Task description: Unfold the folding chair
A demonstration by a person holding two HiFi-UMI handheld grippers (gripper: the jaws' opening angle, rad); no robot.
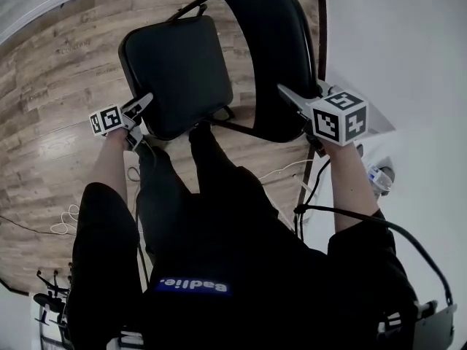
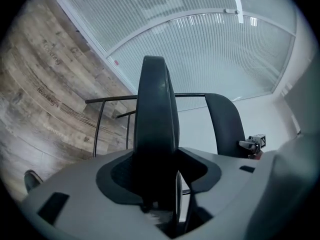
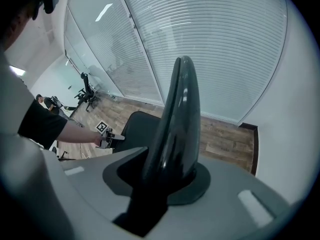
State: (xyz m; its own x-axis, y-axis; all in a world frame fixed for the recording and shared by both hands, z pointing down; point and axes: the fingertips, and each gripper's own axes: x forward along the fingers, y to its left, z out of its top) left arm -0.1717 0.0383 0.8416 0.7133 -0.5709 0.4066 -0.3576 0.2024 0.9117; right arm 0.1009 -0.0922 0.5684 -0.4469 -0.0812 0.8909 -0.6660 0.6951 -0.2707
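The black folding chair stands in front of me on the wood floor, its padded seat lying flat and its curved backrest to the right. My left gripper is at the seat's near left edge. In the left gripper view the seat runs edge-on between the jaws, with a slit of light beside the right jaw, so this gripper is open. My right gripper is shut on the backrest's near edge. The backrest fills the gap of that gripper.
A white wall rises close on the chair's right, and a glass wall with blinds lies beyond it. Thin cables trail on the floor at left. A small white device lies by the wall. Office chairs stand far off.
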